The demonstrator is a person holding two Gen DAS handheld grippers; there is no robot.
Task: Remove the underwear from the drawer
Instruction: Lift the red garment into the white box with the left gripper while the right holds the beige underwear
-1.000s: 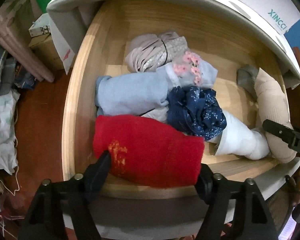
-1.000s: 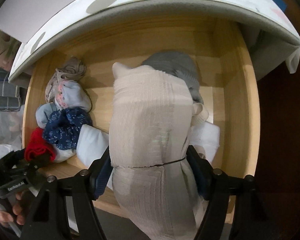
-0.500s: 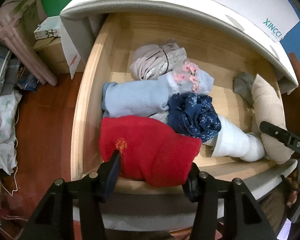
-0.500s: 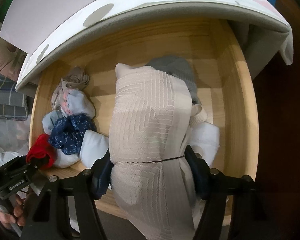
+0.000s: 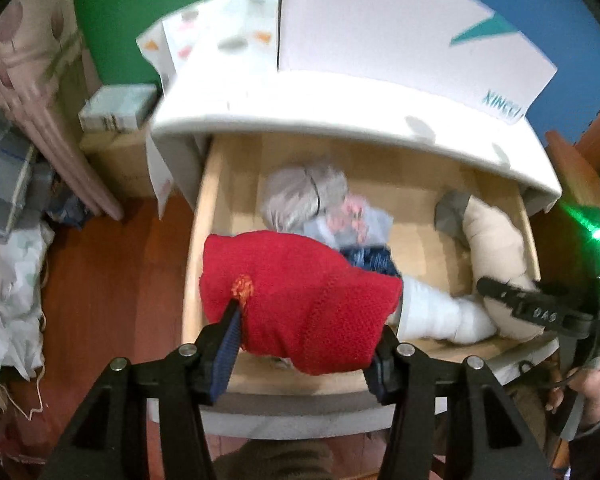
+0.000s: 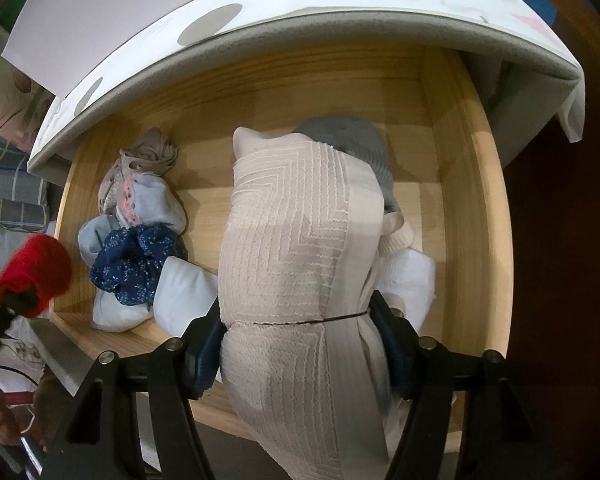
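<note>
Left gripper [image 5: 304,344] clamping red underwear [image 5: 300,300], above drawer [image 5: 196,240]

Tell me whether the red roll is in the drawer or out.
Mostly out: the left gripper holds the red roll above the other clothes, overhanging the drawer side rail.

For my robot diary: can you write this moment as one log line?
left claw: shut on red bundle, above drawer | right claw: shut on beige bundle
</note>
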